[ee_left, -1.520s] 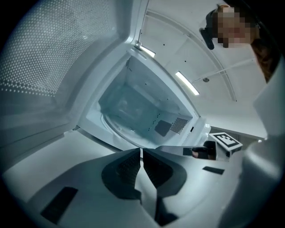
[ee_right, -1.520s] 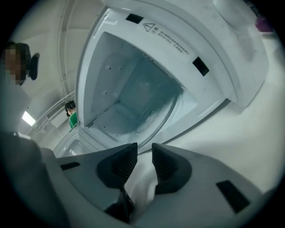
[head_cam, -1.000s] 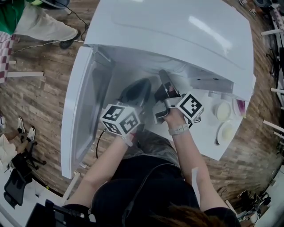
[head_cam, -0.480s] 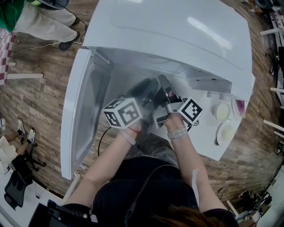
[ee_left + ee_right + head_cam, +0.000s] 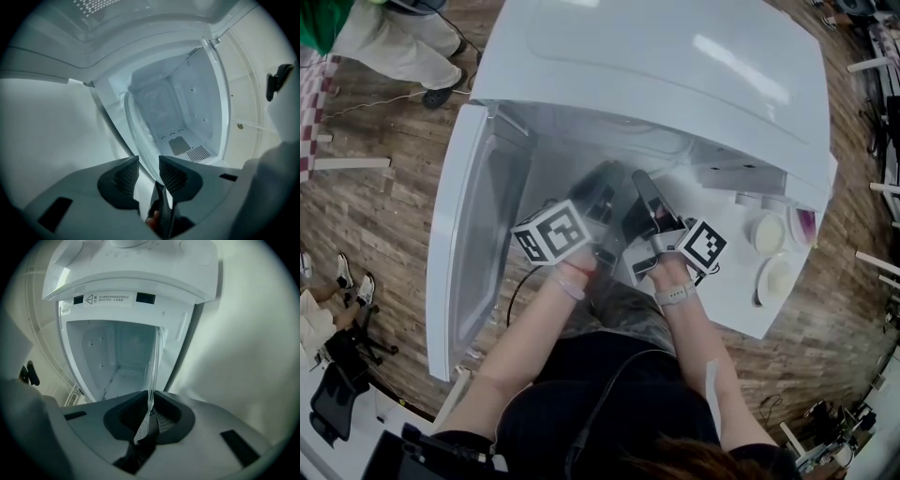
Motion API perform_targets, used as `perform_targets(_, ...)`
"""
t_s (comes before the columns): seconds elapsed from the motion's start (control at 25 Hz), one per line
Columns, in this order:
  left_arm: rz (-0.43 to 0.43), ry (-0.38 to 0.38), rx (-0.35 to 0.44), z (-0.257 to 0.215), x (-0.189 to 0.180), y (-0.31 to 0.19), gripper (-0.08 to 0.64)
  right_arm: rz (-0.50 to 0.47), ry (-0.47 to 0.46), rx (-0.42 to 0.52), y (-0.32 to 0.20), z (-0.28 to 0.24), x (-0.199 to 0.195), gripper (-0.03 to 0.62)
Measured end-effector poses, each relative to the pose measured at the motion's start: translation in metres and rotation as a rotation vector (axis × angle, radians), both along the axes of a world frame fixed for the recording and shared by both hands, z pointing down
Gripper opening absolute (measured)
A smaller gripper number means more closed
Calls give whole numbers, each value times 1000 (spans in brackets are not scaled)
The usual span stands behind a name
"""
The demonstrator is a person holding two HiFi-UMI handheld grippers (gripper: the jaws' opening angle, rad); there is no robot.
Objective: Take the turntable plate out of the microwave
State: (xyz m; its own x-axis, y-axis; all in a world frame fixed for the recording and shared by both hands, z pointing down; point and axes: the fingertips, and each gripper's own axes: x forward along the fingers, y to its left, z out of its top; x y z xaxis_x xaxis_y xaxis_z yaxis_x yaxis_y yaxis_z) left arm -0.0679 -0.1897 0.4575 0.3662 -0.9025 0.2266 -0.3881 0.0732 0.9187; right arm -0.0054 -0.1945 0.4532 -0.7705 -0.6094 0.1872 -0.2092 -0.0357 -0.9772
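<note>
The white microwave (image 5: 675, 66) stands with its door (image 5: 473, 234) swung open to the left. Both grippers reach into the cavity mouth side by side. The clear glass turntable plate (image 5: 135, 136) is tilted up on edge inside the cavity (image 5: 187, 117). My left gripper (image 5: 148, 171) has just been opening; its jaws stand apart with the plate's rim passing between them, untouched. My right gripper (image 5: 150, 411) has just been closing and its pads pinch the plate's edge (image 5: 152, 366). In the head view the left gripper (image 5: 602, 185) and right gripper (image 5: 642, 187) hide the plate.
The microwave sits on a white table (image 5: 741, 300). Two small round dishes (image 5: 772, 234) (image 5: 775, 278) lie to its right. A dark cable (image 5: 514, 291) hangs below the door. A person (image 5: 384, 47) stands on the wooden floor at the upper left.
My left gripper has rolled and slid further into the cavity, closer to the right gripper. The right gripper has hardly moved.
</note>
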Motion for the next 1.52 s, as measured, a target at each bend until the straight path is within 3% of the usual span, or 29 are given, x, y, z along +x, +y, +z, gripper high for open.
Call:
perform_targets(0.88, -40, 57, 21, 2, -7, -9, 124, -58, -6, -30, 40, 4, 5, 54)
perform_targets(0.96, -35, 59, 18, 3, -5, -9, 86, -60, -5, -34, 41, 5, 5, 54)
perform_targets(1.24, -68, 187, 6, 4, -6, -9, 49, -97, 33, 30, 38, 2, 5, 55)
perform_targets(1.28, -67, 189, 7, 4, -6, -10, 49, -95, 53, 46, 35, 2, 7, 66)
perform_targets(1.36, -67, 193, 8, 4, -5, -10, 48, -60, 78, 56, 24, 4, 15, 155)
perform_targets(1.52, -65, 190, 5, 3, -6, -10, 48, 34, 100, 54, -6, 4, 30, 158)
